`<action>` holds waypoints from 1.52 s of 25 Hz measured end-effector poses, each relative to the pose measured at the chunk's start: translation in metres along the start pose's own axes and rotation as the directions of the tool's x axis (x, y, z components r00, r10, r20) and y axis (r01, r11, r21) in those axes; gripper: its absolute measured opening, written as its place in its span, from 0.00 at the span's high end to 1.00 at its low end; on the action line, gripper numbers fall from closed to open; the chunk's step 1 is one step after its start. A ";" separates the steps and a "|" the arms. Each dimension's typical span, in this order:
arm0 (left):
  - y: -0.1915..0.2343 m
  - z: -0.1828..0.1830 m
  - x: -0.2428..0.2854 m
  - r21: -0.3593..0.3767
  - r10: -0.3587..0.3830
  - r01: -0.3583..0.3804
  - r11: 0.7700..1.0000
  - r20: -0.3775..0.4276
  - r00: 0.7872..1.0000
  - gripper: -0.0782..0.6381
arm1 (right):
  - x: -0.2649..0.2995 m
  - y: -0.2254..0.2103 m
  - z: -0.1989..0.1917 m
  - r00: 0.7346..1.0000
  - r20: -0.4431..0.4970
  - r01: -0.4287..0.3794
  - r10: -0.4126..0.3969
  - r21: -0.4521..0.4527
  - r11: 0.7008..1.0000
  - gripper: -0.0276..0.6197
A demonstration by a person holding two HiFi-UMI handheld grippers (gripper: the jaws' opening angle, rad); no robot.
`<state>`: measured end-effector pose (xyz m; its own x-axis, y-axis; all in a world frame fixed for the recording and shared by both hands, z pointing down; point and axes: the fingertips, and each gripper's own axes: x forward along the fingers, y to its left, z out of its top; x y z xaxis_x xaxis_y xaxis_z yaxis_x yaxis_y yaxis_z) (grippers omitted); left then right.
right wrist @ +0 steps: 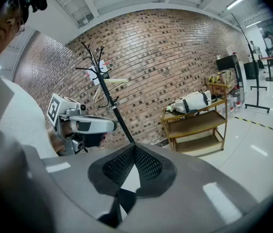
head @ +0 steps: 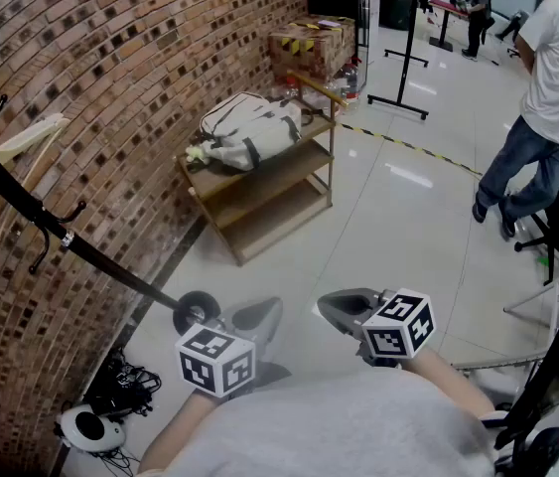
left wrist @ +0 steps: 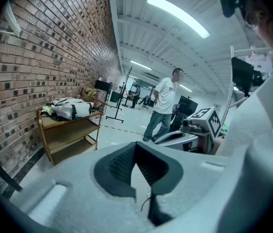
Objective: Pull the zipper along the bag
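Observation:
A white and grey bag (head: 249,130) lies on the top board of a wooden shelf (head: 264,179) against the brick wall, far ahead of me. The bag (left wrist: 71,108) shows small in the left gripper view, and the bag (right wrist: 193,102) shows small in the right gripper view too. My left gripper (head: 259,318) and right gripper (head: 337,306) are held side by side close to my body, well short of the shelf. The left gripper (left wrist: 136,147) has its jaws together with nothing between them. The right gripper (right wrist: 135,148) is shut and empty as well.
A black coat rack (head: 21,202) leans across the left, its wheeled foot (head: 195,311) near my left gripper. Cables (head: 125,386) lie by the wall. A person (head: 547,97) stands at the right. Cardboard boxes (head: 309,40) and a black stand (head: 403,63) are beyond the shelf.

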<state>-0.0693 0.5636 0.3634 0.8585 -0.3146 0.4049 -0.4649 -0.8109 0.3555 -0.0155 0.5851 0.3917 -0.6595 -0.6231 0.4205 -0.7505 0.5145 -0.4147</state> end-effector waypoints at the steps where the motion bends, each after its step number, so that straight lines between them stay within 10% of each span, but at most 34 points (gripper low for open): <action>1: 0.002 0.004 0.003 -0.005 0.001 -0.001 1.000 0.003 1.000 0.89 | -0.001 -0.005 0.002 1.000 0.002 0.003 -0.003 0.003 1.000 0.96; 19: 0.186 0.102 0.142 -0.067 -0.061 0.061 0.996 -0.001 0.998 0.89 | 0.103 -0.181 0.094 0.995 -0.027 0.098 -0.097 0.071 0.993 0.96; 29: 0.386 0.223 0.207 -0.080 0.054 -0.051 0.996 0.038 0.998 0.89 | 0.243 -0.297 0.257 0.998 -0.040 0.037 -0.037 -0.004 0.999 0.96; 38: 0.461 0.244 0.240 -0.181 0.134 -0.131 0.975 0.002 0.991 0.89 | 0.305 -0.346 0.293 0.990 -0.124 -0.069 0.066 -0.023 0.997 0.96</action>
<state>-0.0250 -0.0056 0.4188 0.7892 -0.4210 0.4471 -0.6048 -0.6596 0.4463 0.0548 0.0443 0.4269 -0.7076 -0.5100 0.4891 -0.7039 0.5697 -0.4242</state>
